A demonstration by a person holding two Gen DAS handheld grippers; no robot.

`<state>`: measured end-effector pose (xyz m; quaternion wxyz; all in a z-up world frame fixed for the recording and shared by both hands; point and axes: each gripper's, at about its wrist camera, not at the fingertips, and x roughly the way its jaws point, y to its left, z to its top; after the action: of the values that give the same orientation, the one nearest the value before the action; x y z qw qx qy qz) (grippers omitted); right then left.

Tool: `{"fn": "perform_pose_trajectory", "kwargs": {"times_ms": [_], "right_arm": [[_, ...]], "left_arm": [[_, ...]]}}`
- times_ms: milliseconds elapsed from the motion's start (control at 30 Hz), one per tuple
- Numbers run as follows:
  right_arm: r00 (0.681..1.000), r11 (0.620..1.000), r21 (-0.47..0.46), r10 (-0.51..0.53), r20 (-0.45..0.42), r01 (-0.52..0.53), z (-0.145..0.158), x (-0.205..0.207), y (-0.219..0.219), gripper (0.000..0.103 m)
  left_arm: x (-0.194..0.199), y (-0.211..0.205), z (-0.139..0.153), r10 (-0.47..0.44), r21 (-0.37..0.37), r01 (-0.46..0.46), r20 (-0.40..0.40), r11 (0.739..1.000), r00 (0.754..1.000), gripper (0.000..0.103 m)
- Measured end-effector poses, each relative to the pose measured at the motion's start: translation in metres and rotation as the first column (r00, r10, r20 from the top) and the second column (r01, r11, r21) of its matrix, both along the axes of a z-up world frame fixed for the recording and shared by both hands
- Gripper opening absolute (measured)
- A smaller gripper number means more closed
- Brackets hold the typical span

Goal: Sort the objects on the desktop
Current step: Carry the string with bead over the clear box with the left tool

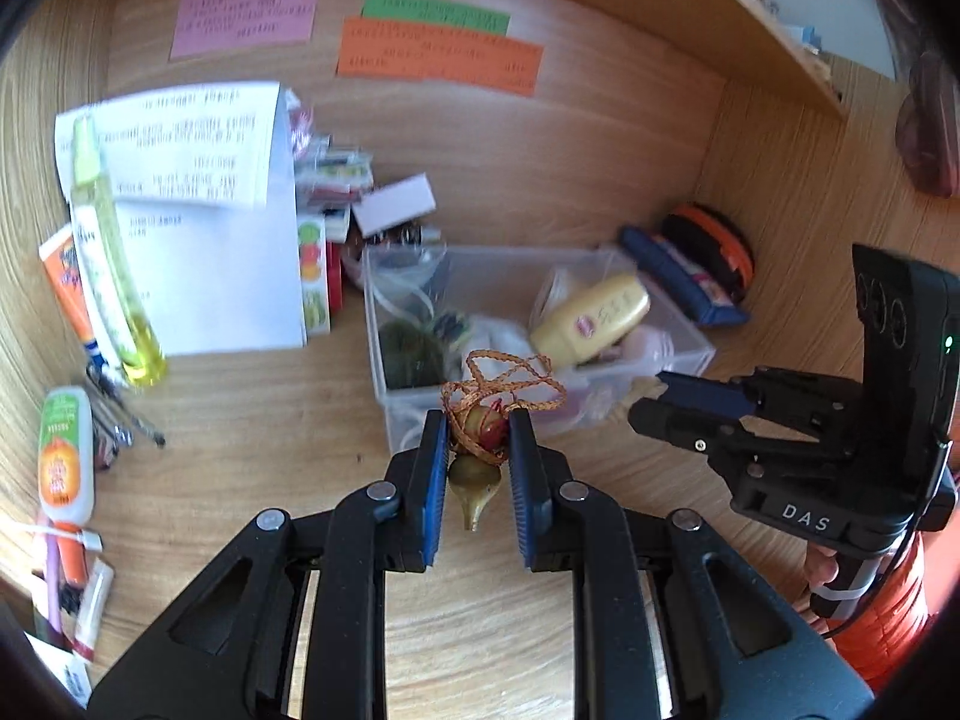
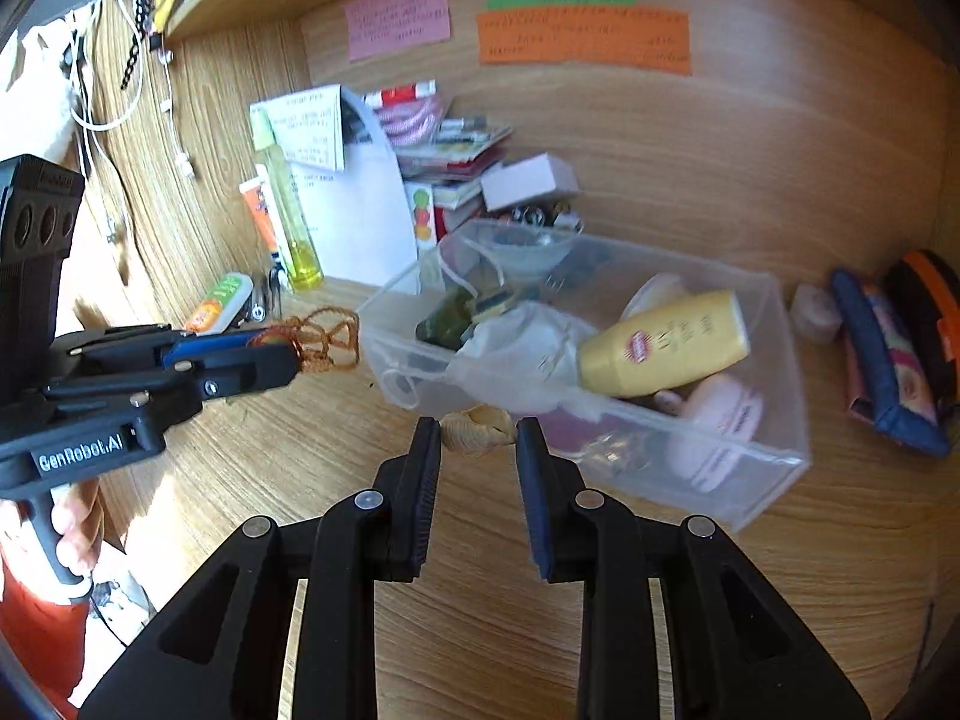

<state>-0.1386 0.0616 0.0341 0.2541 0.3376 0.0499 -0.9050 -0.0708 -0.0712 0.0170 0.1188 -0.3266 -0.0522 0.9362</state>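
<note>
Jaws on the left gripper [image 1: 478, 429] pinch a gourd charm [image 1: 475, 480] with an orange braided cord [image 1: 510, 381]; the charm is off the counter [image 1: 252, 420], just in front of the clear plastic bin [image 1: 690, 342], and its cord loops up over the fingertips. Right gripper [image 2: 478, 435] jaws pinch a tan seashell [image 2: 479, 431] at the tips, right at the bin's [image 2: 774, 462] near wall. In the left wrist view the right gripper [image 1: 660, 399] sits just right of the bin's near corner; its jaw gap is hard to read from that side.

Bin contents: yellow lotion bottle [image 2: 663, 345] lying on its side, white crumpled plastic bag [image 2: 516, 336], pink round container [image 2: 720, 420], dark green item at the left end, too blurred to name.

Left of the bin: white paper sheets [image 1: 228, 252] leaning on the back wall, tall yellow-green spray bottle [image 1: 114, 258] upright against them, white tube with orange label [image 1: 65, 450] flat on the counter.

Right of the bin: blue fabric pouch [image 2: 888, 354] and black-orange case [image 2: 930, 306], touching each other.

Back wall above the bin: pink note [image 1: 246, 9], green note [image 1: 435, 12], orange note [image 1: 438, 57].
</note>
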Motion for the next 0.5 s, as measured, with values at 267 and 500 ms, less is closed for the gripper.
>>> {"fn": "perform_pose_trajectory", "kwargs": {"times_ms": [267,500], "right_arm": [[0.999,1.0,-0.004,0.007,-0.054,-0.008,0.025,-0.016,0.015,0.024],[0.996,1.0,0.008,0.016,-0.09,-0.015,0.037,-0.035,0.021,0.024]], "left_arm": [[-0.02,0.002,0.032,0.042,-0.049,-0.046,-0.078,0.998,0.996,0.019],[-0.052,0.009,0.035,0.036,-0.04,-0.039,-0.082,0.998,0.996,0.019]]}}
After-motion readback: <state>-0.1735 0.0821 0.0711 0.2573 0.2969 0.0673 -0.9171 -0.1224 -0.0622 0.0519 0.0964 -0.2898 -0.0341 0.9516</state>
